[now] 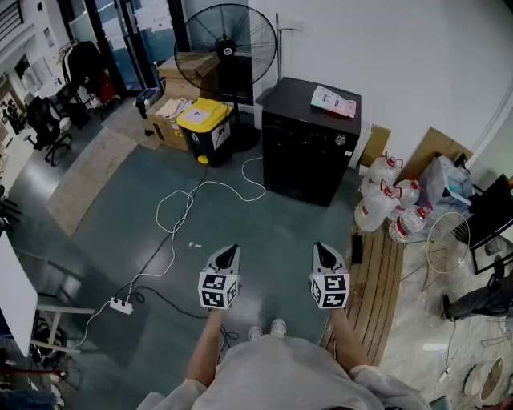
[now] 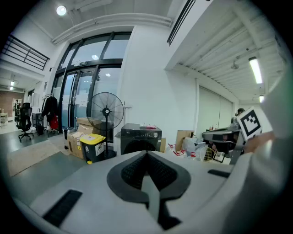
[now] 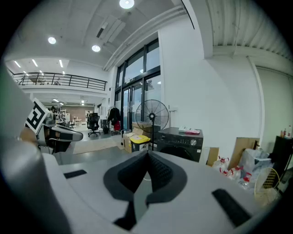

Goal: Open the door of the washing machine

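Washing machine [image 1: 309,140], one, door shut, left gripper [image 1: 230,253], right gripper [image 1: 323,251], both closed

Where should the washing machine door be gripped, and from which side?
Probably the edge of the round door on the washing machine's front, approached head-on: that face looks straight toward both gripper views. Which edge carries the handle is too dark to tell.

Bright, even indoor light — ceiling lamps [image 3: 127,3] overhead, soft shadows, fisheye-bent edges, black vignetted corners.
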A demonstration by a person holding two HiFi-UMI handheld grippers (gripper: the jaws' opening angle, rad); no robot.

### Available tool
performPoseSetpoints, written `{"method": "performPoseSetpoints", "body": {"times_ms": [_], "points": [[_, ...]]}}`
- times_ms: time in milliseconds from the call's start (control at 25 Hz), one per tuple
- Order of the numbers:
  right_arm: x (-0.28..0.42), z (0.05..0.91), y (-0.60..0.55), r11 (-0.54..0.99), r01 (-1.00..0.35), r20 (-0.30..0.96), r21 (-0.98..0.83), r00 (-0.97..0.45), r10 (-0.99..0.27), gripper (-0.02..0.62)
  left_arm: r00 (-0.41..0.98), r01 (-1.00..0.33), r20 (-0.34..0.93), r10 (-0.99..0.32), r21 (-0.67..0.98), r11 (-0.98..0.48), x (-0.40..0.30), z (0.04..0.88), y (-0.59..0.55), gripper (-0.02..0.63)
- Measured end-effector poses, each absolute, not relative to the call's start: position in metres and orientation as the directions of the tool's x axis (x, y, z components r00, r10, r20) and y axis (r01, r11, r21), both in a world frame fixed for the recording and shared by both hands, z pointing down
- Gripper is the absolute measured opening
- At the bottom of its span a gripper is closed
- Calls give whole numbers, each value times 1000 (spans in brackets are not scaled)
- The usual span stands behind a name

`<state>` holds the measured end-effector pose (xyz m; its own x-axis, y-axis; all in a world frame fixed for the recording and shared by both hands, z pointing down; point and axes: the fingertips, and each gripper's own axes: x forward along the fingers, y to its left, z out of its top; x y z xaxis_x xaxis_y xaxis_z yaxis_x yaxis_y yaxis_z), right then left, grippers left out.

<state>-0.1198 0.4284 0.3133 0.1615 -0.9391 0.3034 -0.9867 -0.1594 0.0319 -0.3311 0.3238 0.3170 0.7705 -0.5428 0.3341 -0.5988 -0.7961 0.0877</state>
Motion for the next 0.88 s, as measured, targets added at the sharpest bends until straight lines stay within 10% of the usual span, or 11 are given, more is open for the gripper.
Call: {"method": "performPoseSetpoints", "body": {"times_ms": [880], "points": [[-82,318,425,-118,-993,294,0,113,-949,-2,757,-615,340,-558,82,-784,-284,323,327,8]]}}
